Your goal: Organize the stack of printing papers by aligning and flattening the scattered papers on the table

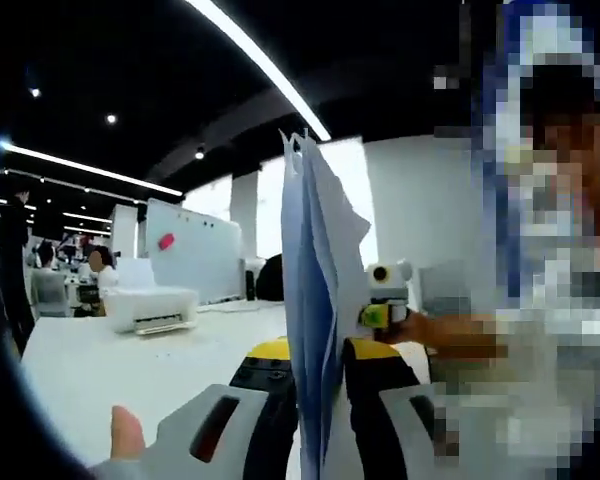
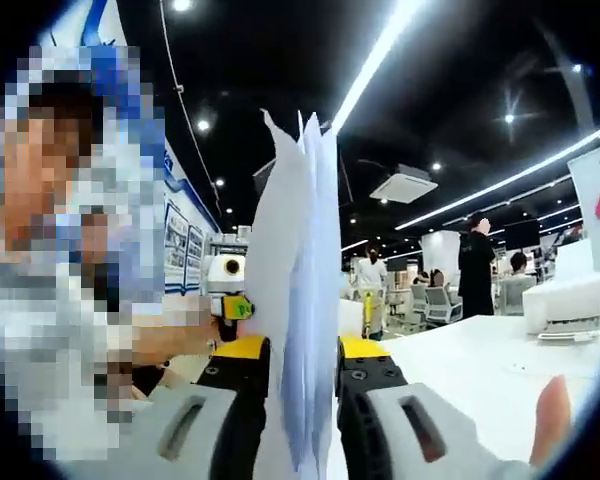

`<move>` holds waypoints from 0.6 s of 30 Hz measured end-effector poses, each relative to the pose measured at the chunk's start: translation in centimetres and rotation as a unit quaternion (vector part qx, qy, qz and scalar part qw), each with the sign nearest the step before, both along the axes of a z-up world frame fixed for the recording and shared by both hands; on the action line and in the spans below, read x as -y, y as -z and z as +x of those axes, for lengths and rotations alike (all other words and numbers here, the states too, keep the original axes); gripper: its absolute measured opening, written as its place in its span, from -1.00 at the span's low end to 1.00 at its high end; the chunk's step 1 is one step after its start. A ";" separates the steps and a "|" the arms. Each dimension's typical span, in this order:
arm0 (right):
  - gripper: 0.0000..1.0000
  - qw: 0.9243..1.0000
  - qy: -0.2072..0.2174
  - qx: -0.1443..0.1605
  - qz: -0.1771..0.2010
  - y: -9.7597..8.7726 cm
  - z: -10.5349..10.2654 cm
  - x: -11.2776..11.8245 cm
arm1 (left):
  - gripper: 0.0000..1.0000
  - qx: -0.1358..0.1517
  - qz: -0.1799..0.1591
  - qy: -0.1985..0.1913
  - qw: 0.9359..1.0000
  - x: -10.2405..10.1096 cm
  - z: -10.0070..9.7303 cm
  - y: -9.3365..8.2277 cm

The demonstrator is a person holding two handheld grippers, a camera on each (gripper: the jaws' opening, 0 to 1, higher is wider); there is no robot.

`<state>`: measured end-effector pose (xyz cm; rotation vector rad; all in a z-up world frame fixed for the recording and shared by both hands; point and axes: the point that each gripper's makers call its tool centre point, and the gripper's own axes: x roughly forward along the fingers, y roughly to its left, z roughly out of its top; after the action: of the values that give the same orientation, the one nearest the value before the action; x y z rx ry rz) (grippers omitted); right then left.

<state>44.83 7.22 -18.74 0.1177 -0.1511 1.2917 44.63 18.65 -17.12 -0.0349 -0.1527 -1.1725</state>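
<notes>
Office ceiling strip lights run above a white table (image 1: 100, 360). Left gripper (image 1: 310, 365) and right gripper (image 2: 302, 365) each clamp the upright stack of papers (image 1: 315, 270) edge-on. Left gripper view adds a whiteboard (image 1: 195, 250); both show a printer (image 2: 570, 305).

Printing papers (image 1: 315, 290): white sheaf held upright, edge-on, raised above bench (image 1: 110, 365). Top edges uneven, corners fanned apart toward 12 o'clock; sheets slightly bowed.
</notes>
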 end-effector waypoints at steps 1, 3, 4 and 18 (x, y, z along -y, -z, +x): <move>-0.56 1.000 0.009 -0.013 0.000 0.0 0.2 0.2 | -0.57 0.002 -0.001 -0.010 1.000 -0.2 0.0 -0.1; -0.53 1.000 0.025 -0.017 -0.001 0.1 0.4 0.4 | -0.56 0.000 -0.016 -0.025 1.000 -0.4 0.2 -0.4; -0.52 0.999 0.043 -0.025 0.000 0.1 0.8 0.4 | -0.55 -0.009 -0.040 -0.027 0.999 -0.2 0.2 -0.9; -0.89 0.999 0.046 0.002 -0.005 -0.4 0.4 0.8 | -0.56 -0.007 -0.065 -0.024 0.998 0.2 0.5 -1.0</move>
<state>45.26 6.41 -18.38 0.0984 -0.1506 1.2004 45.16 18.42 -16.08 -0.1526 -0.2155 -1.1132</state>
